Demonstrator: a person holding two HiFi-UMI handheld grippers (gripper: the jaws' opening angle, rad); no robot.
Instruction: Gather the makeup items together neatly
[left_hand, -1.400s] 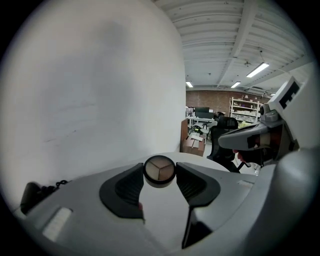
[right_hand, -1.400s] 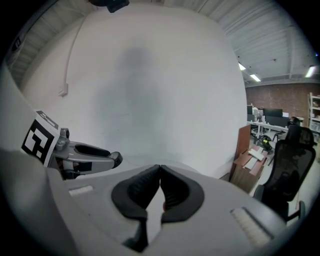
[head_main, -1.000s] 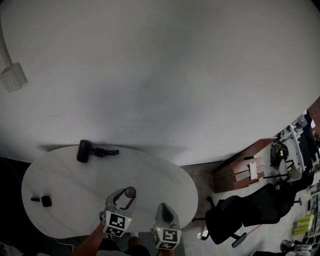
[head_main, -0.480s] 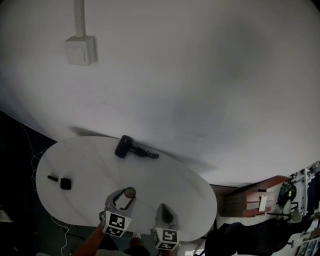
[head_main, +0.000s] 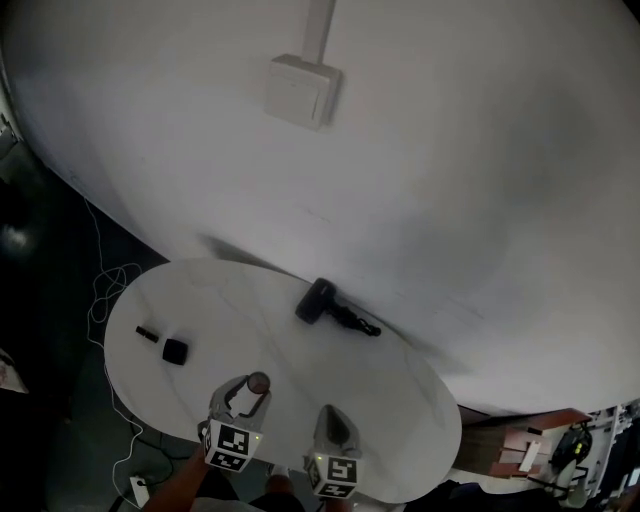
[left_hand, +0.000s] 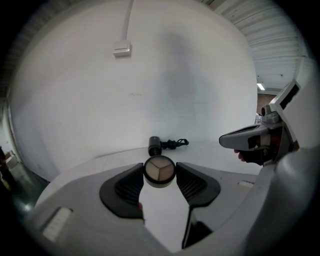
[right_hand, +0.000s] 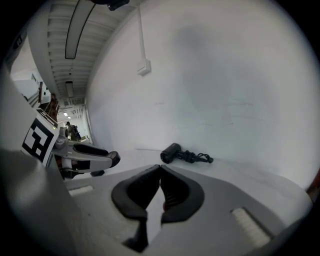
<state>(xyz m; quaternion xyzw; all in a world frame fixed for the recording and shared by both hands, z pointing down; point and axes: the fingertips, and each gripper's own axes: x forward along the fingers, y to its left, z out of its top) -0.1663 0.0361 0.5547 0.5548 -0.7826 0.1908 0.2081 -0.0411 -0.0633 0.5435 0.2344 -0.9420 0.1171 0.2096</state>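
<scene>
Above the near edge of the white oval counter (head_main: 385, 405), the left gripper (head_main: 249, 393) is clamped on a round dark-rimmed compact (left_hand: 159, 170) with three tan powder shades, one pad pressing on each side of its rim and the open face turned up. The compact hangs clear of the counter. The right gripper (right_hand: 160, 168) hovers just beside it with its jaws pressed together and nothing between them.

Two other small makeup items lie close together toward the counter's left end: a small black square case (head_main: 175, 350) and, just beside it, a slim black stick (head_main: 147, 333). A black cylindrical device (head_main: 318, 301) with a coiled cord rests at the far edge, well apart from them, and looks like no part of the makeup.

The step in hand appears to be carrying the compact to join the other pieces. The next move likely calls for bringing the left gripper over to the left end, lowering the compact flat beside the case without knocking either piece, and only then releasing it.
</scene>
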